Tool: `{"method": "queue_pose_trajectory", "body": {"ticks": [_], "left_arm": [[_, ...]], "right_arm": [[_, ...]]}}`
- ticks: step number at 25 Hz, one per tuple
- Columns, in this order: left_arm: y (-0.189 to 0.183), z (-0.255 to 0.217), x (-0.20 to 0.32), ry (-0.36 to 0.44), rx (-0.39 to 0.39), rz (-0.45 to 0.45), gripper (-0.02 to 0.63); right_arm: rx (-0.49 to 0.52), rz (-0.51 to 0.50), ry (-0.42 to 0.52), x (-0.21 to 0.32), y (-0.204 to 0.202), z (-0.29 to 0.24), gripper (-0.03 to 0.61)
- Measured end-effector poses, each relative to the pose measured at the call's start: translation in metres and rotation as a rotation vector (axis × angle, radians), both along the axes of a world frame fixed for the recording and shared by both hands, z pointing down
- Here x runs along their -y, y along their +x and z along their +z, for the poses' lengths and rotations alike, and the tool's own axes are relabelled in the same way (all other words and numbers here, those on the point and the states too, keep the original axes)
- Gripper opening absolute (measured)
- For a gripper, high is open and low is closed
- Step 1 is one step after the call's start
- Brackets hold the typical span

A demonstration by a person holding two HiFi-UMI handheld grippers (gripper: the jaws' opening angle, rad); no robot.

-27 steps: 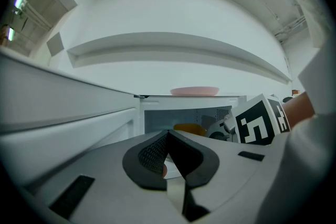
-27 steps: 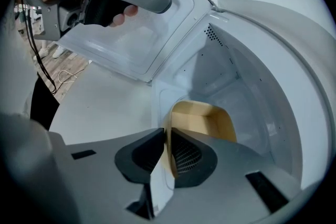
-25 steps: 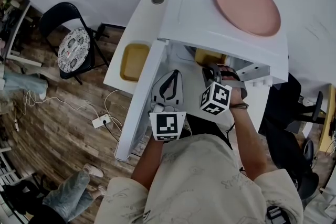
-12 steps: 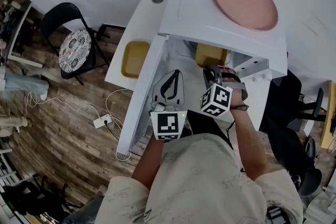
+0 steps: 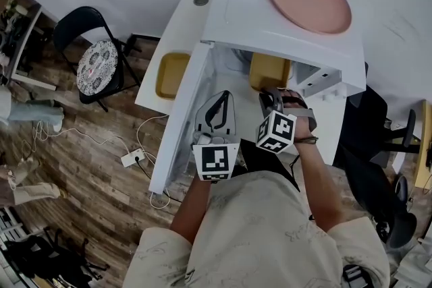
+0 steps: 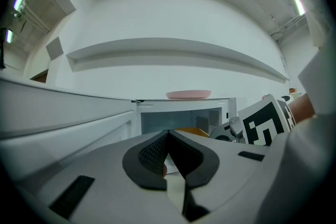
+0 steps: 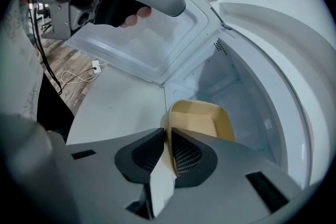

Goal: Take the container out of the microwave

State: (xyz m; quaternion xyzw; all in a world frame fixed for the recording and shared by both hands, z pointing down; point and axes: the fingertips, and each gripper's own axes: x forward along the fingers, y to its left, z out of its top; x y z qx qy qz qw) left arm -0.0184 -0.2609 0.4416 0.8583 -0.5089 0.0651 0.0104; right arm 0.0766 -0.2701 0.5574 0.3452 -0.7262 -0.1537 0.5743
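The right claw (image 7: 167, 131) grips the near rim of the yellow container (image 7: 202, 120), which is at the mouth of the open microwave (image 5: 270, 17). The left claw (image 6: 168, 134) is closed and empty, beside the door (image 5: 179, 125). A pink plate (image 5: 309, 0) lies on top.

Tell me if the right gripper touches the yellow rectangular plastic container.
Touching: in the right gripper view, the right gripper grips the yellow container by its wall.

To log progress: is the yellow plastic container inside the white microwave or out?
Inside, near the front: the container sits within the microwave cavity, rim in the right gripper.
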Motion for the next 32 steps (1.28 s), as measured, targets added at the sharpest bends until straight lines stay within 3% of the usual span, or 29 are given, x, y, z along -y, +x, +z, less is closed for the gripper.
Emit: {"method": "queue_pose_trajectory", "body": {"ticks": [32], "left_arm": [[-0.005, 0.006, -0.026, -0.018, -0.015, -0.004, 0.006]], "right_arm": [[-0.004, -0.031, -0.053, -0.048, -0.012, 0.002, 0.054]]}}
